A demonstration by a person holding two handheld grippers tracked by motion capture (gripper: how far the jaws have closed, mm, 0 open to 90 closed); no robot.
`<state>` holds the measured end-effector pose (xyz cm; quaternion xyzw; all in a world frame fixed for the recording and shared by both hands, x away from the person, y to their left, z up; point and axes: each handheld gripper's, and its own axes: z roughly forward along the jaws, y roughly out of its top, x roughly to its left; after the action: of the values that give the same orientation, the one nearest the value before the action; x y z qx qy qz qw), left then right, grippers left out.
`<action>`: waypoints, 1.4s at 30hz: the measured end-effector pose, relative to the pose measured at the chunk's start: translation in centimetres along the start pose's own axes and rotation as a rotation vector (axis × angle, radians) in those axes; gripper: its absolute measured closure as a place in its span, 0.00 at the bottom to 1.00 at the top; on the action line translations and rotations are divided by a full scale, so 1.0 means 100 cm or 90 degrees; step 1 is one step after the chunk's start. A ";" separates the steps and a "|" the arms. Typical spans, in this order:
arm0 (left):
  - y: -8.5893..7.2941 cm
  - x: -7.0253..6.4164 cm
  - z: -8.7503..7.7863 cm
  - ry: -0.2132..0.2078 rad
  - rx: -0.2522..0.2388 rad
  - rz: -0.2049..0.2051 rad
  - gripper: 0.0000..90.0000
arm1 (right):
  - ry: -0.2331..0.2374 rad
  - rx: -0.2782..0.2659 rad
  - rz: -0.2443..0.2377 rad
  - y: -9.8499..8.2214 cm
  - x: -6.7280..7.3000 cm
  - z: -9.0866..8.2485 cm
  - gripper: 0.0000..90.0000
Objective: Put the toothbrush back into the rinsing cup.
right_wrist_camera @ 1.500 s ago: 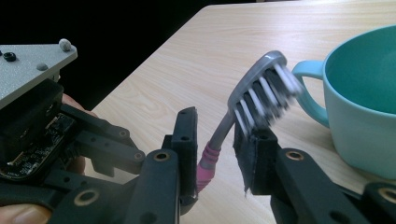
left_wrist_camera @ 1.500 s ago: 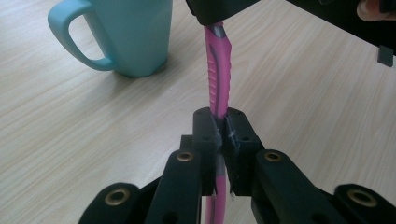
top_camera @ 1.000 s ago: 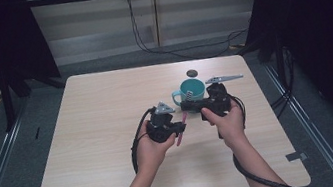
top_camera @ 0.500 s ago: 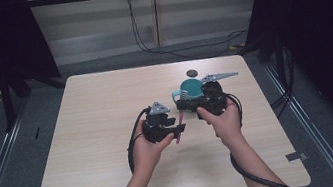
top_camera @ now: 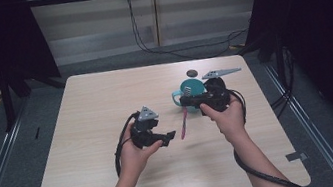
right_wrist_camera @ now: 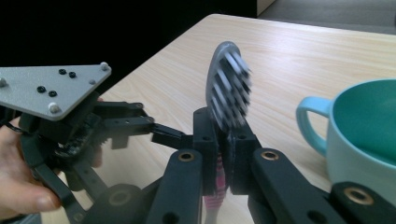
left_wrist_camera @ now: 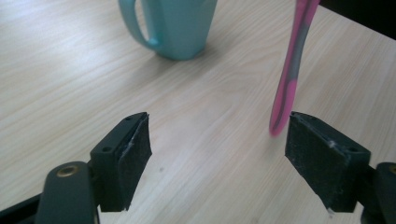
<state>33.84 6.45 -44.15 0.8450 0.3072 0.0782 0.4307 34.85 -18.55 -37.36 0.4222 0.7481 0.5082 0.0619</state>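
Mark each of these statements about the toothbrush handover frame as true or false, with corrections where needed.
1. The right tongs are clamped on the pink toothbrush. True.
2. The left tongs grip the toothbrush handle. False: their jaws have just been opening and stand apart, the handle tip beside one pad, nothing pressed between them.
3. The teal mug lies tipped on its side. False: it stands upright on the wooden table.
4. The toothbrush bristle head is up by the right tongs, its handle hanging down. True.
5. The toothbrush already sits inside the mug. False: it is outside, beside the mug.
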 end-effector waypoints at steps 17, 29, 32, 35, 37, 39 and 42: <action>-0.037 0.022 -0.023 0.010 0.019 0.009 0.20 | -0.018 0.012 -0.011 0.017 -0.007 -0.009 0.95; -0.061 0.030 -0.029 0.005 0.025 -0.013 0.20 | -0.024 -0.002 0.002 0.033 -0.016 -0.017 0.95; -0.063 0.031 -0.030 0.004 0.027 -0.013 0.20 | -0.033 -0.001 -0.007 0.040 -0.015 -0.021 0.95; -0.064 0.031 -0.030 0.002 0.034 -0.011 0.20 | -0.035 -0.004 -0.009 0.047 -0.014 -0.025 0.95; -0.064 0.030 -0.031 0.000 0.035 -0.007 0.20 | -0.033 -0.008 -0.014 0.051 -0.012 -0.027 0.95; -0.064 0.030 -0.032 0.001 0.034 -0.007 0.20 | -0.034 -0.008 -0.017 0.053 -0.011 -0.028 0.95; -0.065 0.031 -0.033 -0.004 0.031 -0.006 0.20 | -0.039 -0.008 -0.026 0.059 -0.008 -0.030 0.95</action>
<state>32.05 13.36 -47.51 0.8539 0.3119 0.0663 0.4113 37.12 -20.45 -31.44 0.4220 0.7511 0.4982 0.0978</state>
